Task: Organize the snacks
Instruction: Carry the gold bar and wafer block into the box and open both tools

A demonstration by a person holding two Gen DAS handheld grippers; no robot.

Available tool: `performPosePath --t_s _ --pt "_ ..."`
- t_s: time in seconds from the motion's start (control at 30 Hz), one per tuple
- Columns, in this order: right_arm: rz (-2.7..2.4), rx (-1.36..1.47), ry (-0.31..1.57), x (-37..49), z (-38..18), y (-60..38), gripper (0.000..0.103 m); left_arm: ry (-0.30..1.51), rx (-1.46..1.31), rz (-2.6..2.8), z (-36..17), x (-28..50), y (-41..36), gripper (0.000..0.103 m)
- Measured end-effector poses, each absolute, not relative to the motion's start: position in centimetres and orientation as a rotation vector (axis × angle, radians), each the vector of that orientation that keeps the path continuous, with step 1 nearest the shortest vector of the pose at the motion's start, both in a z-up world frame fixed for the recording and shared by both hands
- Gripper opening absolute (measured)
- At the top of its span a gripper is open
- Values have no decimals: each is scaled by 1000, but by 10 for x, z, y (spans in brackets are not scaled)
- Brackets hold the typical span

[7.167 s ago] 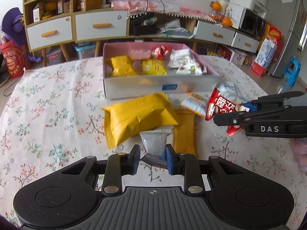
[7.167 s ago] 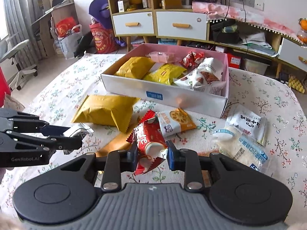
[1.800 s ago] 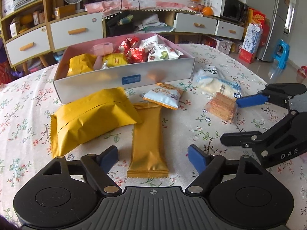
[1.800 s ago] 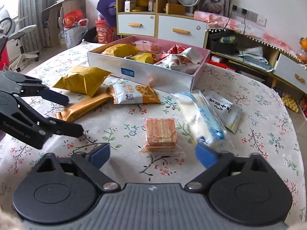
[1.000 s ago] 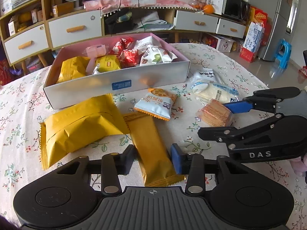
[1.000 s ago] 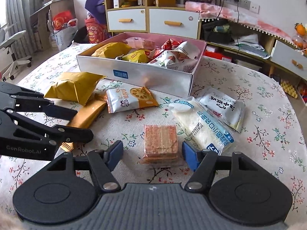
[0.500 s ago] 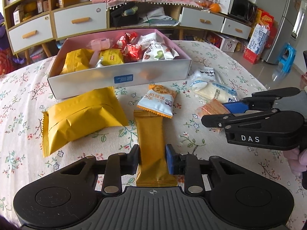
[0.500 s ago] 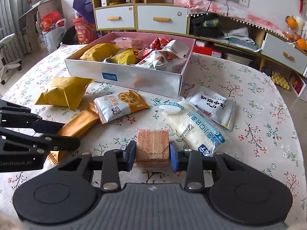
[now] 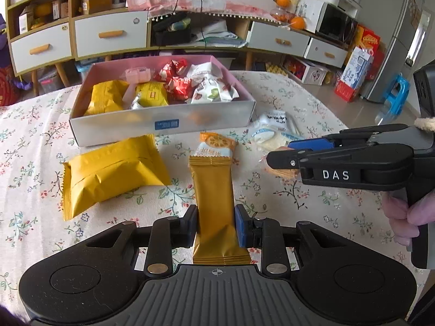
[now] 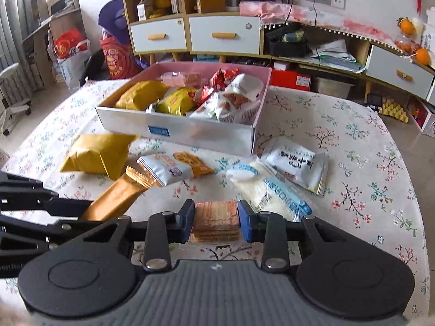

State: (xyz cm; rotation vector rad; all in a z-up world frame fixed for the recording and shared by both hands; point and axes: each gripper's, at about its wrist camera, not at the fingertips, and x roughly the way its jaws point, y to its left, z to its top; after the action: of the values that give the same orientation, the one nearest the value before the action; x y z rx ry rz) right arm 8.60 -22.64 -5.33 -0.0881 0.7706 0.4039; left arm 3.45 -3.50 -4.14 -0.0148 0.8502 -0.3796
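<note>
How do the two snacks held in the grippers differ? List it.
The gold bar packet in the left gripper is long, narrow and opaque; the wafer stack in the right gripper is short, square and shows its layers through a clear wrap. The packet looks raised at its far end; the wafers' pose is unclear. Both are clamped between shut pads.

At the lower centre, the left gripper (image 9: pixel 216 226) clamps a long golden-orange foil snack bar (image 9: pixel 214 203); the black right gripper (image 9: pixel 282 152) enters at the right edge.

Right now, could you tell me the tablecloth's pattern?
Small flowers and twigs on the cream tablecloth; right wrist view shows it best.
</note>
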Motion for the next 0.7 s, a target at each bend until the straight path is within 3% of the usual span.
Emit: performPosePath --t_s 0.7 --pt "439 155 704 121 -16 -213 32 784 -113 -280 -1 78 0 26"
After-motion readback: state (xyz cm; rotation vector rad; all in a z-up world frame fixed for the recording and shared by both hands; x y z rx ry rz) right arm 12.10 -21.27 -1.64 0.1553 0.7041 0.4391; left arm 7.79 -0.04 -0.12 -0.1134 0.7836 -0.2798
